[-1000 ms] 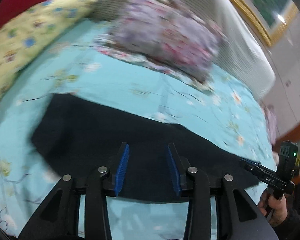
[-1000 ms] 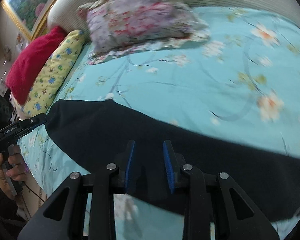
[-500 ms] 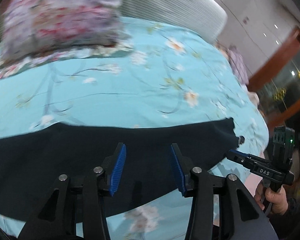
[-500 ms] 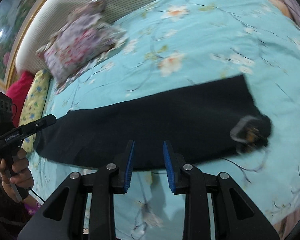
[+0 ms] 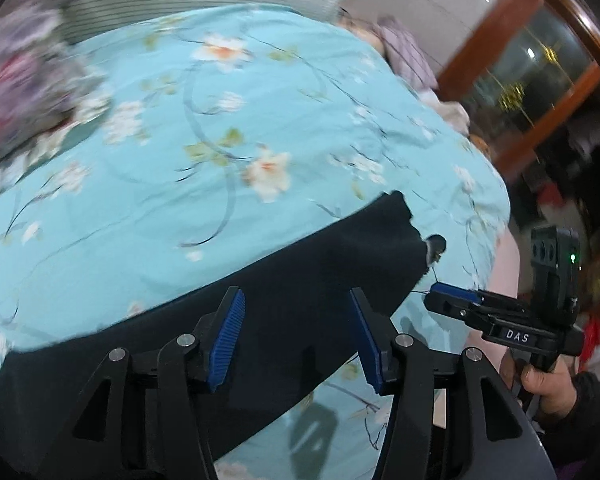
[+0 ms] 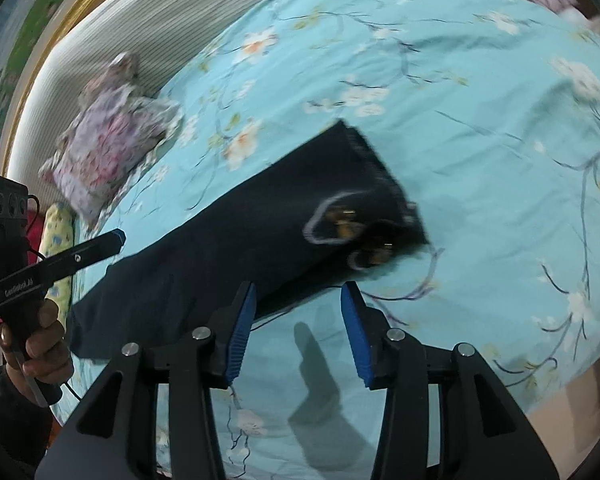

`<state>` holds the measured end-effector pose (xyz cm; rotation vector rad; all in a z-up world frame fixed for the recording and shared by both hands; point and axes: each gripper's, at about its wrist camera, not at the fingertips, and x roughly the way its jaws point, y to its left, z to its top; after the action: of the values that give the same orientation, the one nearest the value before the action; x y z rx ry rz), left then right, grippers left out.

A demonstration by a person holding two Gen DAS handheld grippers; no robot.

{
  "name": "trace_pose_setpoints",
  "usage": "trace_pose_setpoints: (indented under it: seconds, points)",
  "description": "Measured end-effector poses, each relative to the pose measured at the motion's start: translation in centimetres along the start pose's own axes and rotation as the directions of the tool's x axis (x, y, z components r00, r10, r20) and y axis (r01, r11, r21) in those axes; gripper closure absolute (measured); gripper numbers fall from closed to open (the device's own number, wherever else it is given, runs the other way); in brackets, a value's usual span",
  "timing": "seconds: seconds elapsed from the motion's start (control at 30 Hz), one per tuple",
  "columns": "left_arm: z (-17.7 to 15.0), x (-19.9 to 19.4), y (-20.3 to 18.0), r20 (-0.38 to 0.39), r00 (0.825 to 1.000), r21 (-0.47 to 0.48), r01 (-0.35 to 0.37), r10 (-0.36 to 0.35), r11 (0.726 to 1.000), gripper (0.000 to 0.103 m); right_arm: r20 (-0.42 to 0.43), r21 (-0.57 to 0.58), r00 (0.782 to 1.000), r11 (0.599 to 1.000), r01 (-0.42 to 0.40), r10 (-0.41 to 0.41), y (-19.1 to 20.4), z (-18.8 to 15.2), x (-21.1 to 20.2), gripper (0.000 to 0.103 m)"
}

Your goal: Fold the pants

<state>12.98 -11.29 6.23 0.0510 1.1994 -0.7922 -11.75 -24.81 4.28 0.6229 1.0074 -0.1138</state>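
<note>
Lying flat on a turquoise floral bedspread (image 6: 480, 92): dark navy pants (image 6: 260, 232), stretched out as one long band, running from the lower left up to the right in the right wrist view. Showing a stitched hem edge at the far right end, with a pale looped cord and small brownish-gold bits resting on the cloth near that end; too blurred to name further. Appearing in the left wrist view as pants (image 5: 220, 320) filling the lower left, their ragged end pointing toward the right edge of the bed.

Hovering over the pants with blue pads spread wide and nothing between them: left gripper (image 5: 296, 340). Seen from the other camera as left gripper (image 6: 118, 236), raised above the near end of the pants, held by a hand (image 6: 40, 344); cannot tell from there how far its fingers stand apart.

Hanging above the bedspread just beside the near long edge of the pants, pads likewise wide apart and gripping nothing: right gripper (image 6: 298, 328). Visible too from the left camera as right gripper (image 5: 444, 292), near the ragged end of the pants, gripped by a hand (image 5: 548, 384).

Resting at the head of the bed, against a striped headboard (image 6: 148, 28): a floral pillow (image 6: 108, 140), well apart from the pants.
</note>
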Motion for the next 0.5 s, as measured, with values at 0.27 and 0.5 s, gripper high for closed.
trace_pose_setpoints:
  seconds: [0.27, 0.5]
  points:
    - [3.1, 4.1, -2.7, -0.084, 0.996, 0.126, 0.002, 0.008, 0.992, 0.045, 0.023, 0.229, 0.998, 0.972, -0.056, 0.052, -3.6, -0.1, 0.2, 0.039]
    - [5.5, 9.4, -5.3, -0.205, 0.979, 0.235, 0.039, 0.010, 0.971, 0.044, 0.048, 0.273, 0.996, 0.958, -0.083, 0.073, -4.3, 1.0, 1.0, 0.029]
